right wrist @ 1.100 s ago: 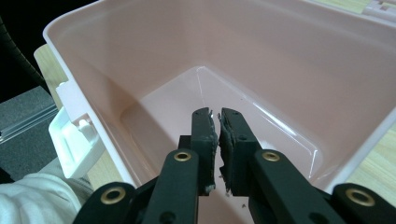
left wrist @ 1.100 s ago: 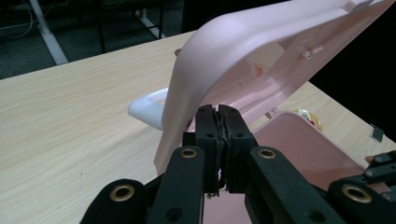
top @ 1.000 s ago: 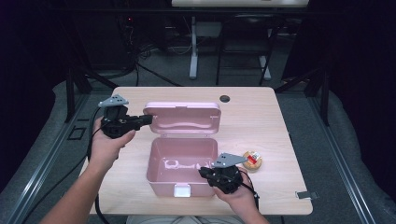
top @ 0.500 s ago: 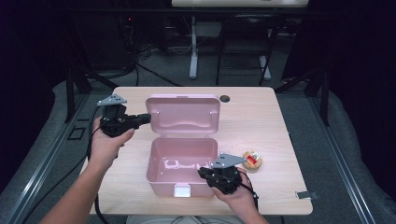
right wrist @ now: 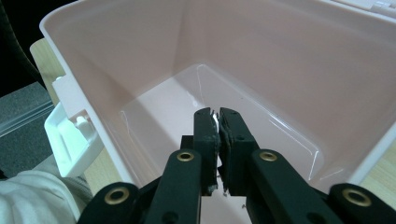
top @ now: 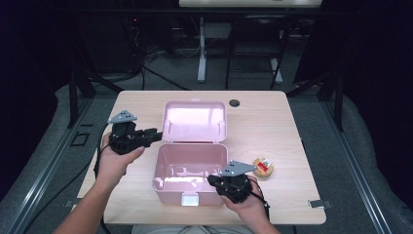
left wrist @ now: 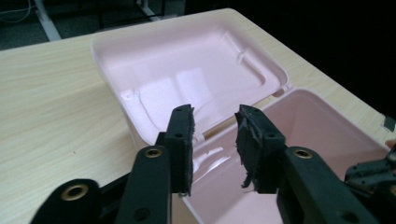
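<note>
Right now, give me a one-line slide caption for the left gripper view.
Left gripper, jaws just opened and empty, above the pink box at its hinge, lid laid back on the table.

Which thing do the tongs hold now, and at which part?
The right tongs grip the pink box by its near wall. The left tongs have just opened and hold nothing.

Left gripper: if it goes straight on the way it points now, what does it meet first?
Probably the open lid of the pink plastic box; the left gripper aims at its lower edge near the hinge, though depth is unclear.
</note>
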The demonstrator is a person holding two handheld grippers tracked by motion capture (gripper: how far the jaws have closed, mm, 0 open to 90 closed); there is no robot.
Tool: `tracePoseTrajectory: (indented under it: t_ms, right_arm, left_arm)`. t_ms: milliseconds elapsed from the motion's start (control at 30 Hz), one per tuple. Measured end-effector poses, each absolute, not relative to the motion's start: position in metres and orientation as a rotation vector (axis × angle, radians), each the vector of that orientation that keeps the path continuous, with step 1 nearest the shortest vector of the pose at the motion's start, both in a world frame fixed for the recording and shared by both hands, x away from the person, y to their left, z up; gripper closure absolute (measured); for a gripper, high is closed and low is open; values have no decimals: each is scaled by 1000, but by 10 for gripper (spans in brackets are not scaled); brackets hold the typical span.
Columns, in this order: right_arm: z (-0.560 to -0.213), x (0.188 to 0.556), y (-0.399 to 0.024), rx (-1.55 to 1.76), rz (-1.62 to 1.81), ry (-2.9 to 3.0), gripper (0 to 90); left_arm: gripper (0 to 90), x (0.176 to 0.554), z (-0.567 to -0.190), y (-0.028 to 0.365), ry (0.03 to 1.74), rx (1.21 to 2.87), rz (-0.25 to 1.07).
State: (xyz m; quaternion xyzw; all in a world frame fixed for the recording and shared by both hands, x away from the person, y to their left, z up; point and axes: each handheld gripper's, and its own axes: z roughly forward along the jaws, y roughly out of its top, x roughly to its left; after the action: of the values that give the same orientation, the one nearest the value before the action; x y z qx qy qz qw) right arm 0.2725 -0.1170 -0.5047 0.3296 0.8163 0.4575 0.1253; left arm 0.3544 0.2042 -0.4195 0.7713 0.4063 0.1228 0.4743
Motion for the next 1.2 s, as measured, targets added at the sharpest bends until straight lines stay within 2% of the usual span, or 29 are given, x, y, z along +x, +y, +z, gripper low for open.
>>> tracePoseTrajectory:
  t_ms: [333,700,1000,1200]
  right_arm:
    - [-505,273,-117,961,1341,2375,845]
    - [-497,273,-120,967,1367,2368,784]
    - [-483,278,-131,988,1428,2317,671]
    - [-475,284,-140,1009,1451,2288,557]
  left_arm:
    - [538,338,-461,216,1025,1877,290]
    - [487,333,-479,232,1018,1898,286]
    - [458,331,-480,236,985,1938,300]
    - [452,330,-480,242,949,1944,315]
